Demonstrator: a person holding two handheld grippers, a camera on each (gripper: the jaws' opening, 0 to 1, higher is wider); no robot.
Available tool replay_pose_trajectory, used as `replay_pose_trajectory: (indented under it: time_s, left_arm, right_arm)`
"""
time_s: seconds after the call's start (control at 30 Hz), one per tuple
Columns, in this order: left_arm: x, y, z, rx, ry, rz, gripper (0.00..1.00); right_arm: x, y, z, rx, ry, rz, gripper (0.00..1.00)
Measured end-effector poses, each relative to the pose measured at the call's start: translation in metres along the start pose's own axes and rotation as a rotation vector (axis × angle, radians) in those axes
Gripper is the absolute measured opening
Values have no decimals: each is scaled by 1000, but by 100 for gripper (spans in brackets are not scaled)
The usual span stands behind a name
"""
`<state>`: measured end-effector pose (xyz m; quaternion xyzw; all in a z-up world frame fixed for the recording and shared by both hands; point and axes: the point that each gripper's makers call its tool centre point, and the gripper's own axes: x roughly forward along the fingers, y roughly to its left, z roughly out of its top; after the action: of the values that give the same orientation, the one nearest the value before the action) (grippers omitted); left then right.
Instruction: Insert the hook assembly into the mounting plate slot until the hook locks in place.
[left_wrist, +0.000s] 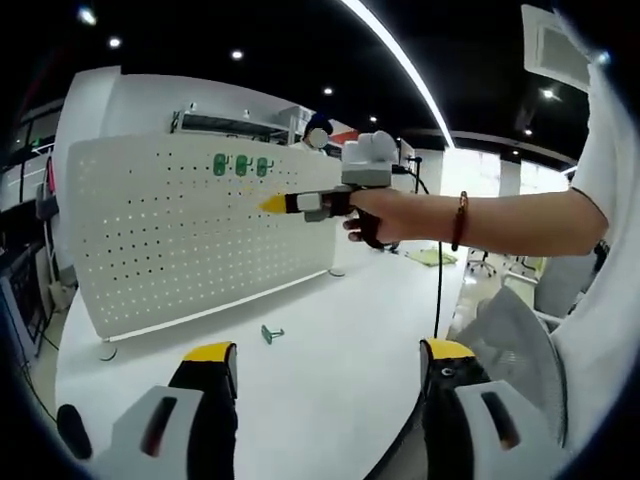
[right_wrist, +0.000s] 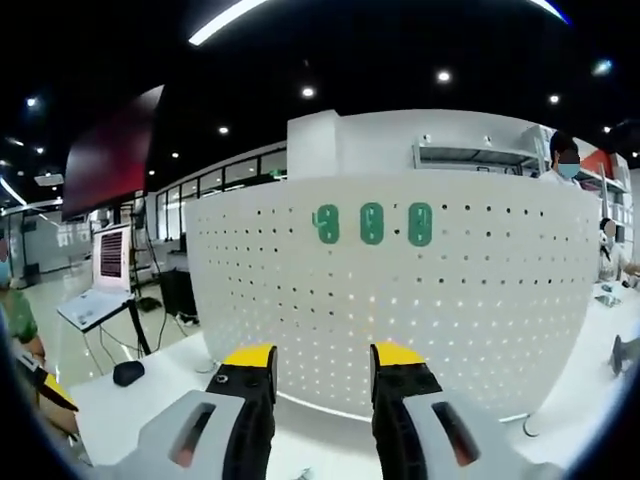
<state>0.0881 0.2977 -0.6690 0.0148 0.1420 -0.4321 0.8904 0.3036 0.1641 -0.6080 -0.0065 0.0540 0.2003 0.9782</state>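
Clearly the white pegboard (left_wrist: 200, 230) stands upright on the white table (left_wrist: 320, 370) so its holes face the person, and three green mounting plates (left_wrist: 240, 166) sit in a row near its upper edge, each one taller than wide, long axis vertical. Lower and further right in the left gripper view, a small green hook assembly (left_wrist: 272, 333) lies loose on the tabletop in front of the board, well apart from the plates; it is too small to tell which way its hook points. The left gripper (left_wrist: 325, 362) hovers low over the table with jaws spread and nothing between them, probably waiting near the hook. To the right, the right gripper (left_wrist: 290, 203) is raised and aimed at the board, likely lining up on the plates; its own view shows its jaws apart and empty.
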Motion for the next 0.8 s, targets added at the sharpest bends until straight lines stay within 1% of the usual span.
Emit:
replay_pose_trajectory:
  time_s: [0.2,0.27,0.33,0.43,0.5,0.57,0.67,0.8]
  left_arm:
    - [2,5,2,14,6,3,76]
    - [4,6,2,10,6,1,76]
    - [7,7,3,0,4,0,76]
    - [10,7,3,4,3,-1,76]
    - [13,7,0,-4,5,-6,76]
    - [16,6,-7,-11,30,-8,76]
    - [17,6,-8,-17,24,-9,76]
    - [19,6,-15,-21,47,-12,76]
  right_arm:
    - [-11,4,-10,6,3,10,39]
    - [-14,6,-15,3,10,17,41]
    - [-17,5,-20,31,11,16,41]
    - [-19,7,-27,30,20,25,42]
    - [-21,8,-30,37,24,31,42]
    - [-23,9,-32,37,25,35,42]
    - [-26,9,-35,41,26,37,43]
    - [-31,9,-42,48,36,39,43]
